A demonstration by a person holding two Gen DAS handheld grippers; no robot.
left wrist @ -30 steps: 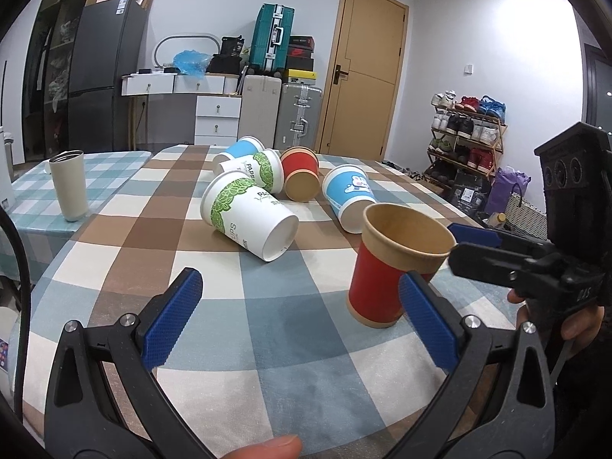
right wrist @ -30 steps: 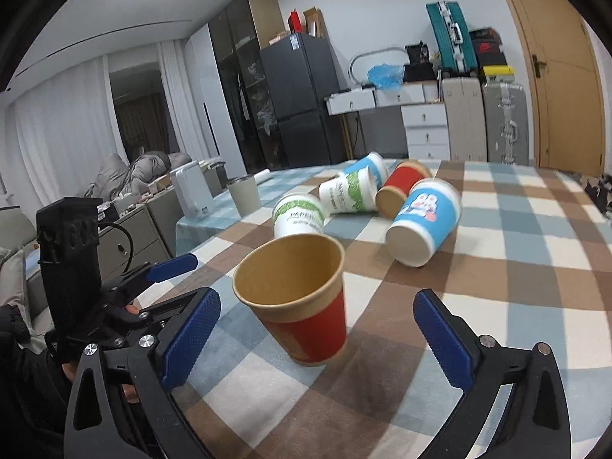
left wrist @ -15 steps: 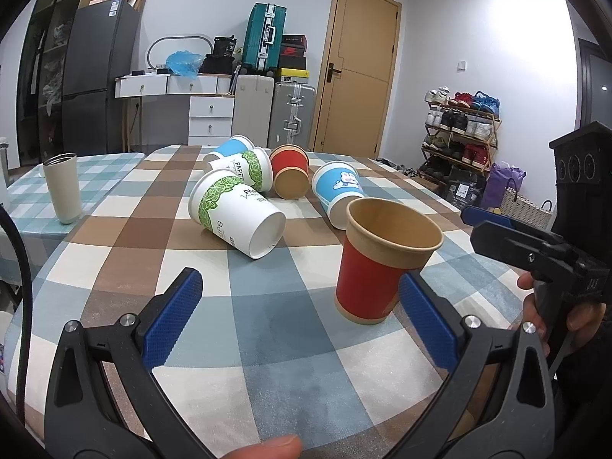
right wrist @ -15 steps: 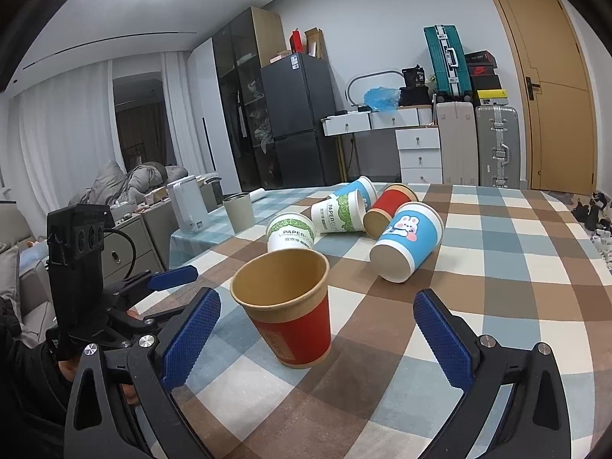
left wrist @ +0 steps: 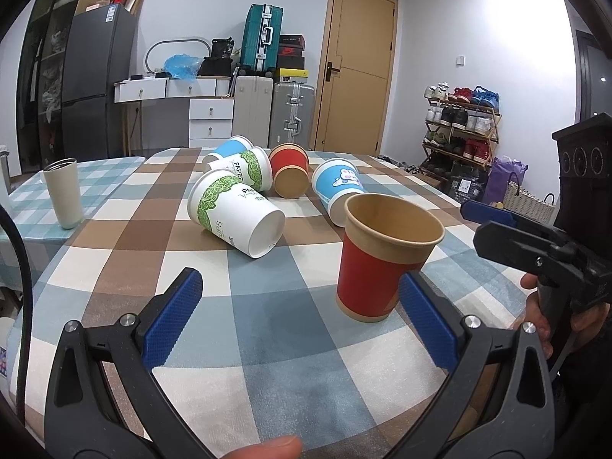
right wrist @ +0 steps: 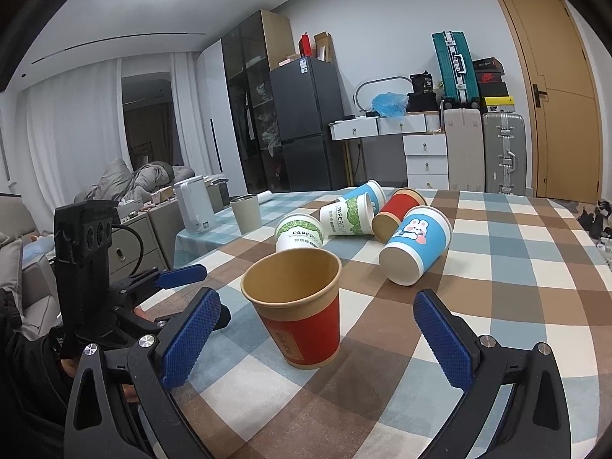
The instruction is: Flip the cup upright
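Occlusions and cut-offs, both wrist views

Farthest blue cup (left wrist: 228,148) mostly behind the green-leaf cup (left wrist: 250,167). Red cup (left wrist: 376,258): lower right edge covered by left gripper's pad (left wrist: 427,320). Both gripper bodies cropped at frame bottom. Print on red cup's side (right wrist: 287,341) too small to read.

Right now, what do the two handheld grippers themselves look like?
Both match: the left gripper and right gripper have black triangular arms with silver screws and ridged blue pads. Each carries a black box with three round openings. A black cable loops behind the left one. The holder's dark sleeve shows.
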